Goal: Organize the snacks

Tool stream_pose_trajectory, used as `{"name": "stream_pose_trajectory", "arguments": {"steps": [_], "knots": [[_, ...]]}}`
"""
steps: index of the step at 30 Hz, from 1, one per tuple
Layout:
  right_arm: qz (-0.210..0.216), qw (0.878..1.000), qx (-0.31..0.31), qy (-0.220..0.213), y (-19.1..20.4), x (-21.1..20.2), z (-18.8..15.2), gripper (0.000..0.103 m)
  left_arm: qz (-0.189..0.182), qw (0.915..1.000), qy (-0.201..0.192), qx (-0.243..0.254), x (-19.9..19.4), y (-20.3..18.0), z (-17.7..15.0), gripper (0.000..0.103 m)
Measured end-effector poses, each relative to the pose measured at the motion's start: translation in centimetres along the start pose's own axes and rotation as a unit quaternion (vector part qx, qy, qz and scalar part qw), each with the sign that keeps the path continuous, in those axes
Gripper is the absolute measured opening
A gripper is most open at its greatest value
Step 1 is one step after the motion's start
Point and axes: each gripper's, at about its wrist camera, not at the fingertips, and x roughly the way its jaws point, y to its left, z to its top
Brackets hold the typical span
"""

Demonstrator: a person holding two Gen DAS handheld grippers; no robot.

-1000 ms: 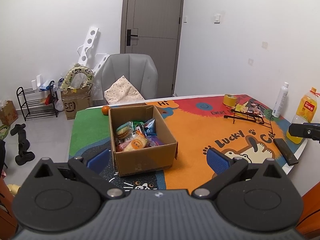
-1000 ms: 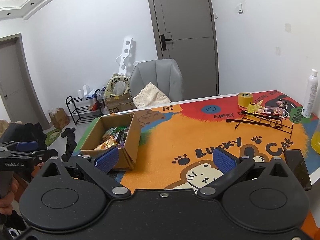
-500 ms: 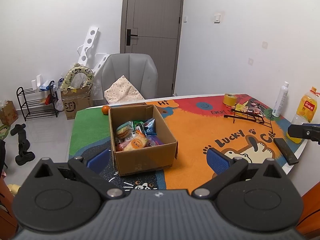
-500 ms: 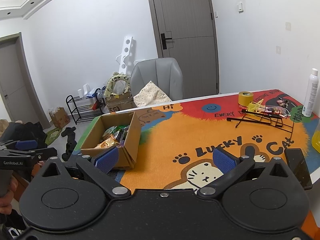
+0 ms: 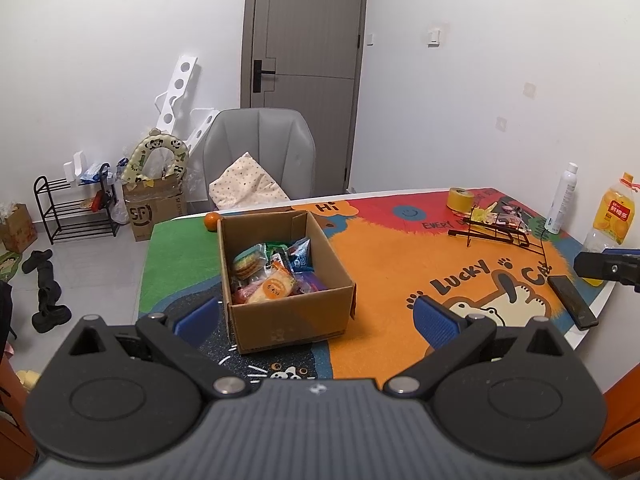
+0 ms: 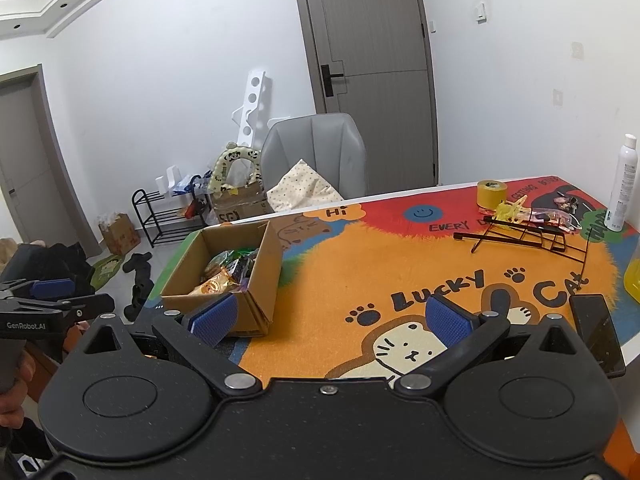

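The box (image 5: 286,276) of snacks (image 5: 272,276) sits on the table's left part, straight ahead of the left claw (image 5: 316,316), which is spread wide and empty; the right claw (image 6: 336,318), likewise spread, has the box off to its left, so the left hand looks nearer.

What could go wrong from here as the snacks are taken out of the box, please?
The snacks lie heaped and overlapping in the box, so an open left gripper may pinch two packets or crush one. The phone overhangs the table edge beside the right gripper; a careless swing could knock it off.
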Motion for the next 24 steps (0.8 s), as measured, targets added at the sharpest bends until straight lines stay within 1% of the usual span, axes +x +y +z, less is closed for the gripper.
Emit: {"name": "stream_pose_trajectory", "arguments": {"steps": [24], "knots": [[0.001,1.0,-0.007,0.006,-0.07,0.43,-0.19,0.103,0.001,1.0,-0.001,0.001,0.08,-0.16,-0.14,0.103]]}}
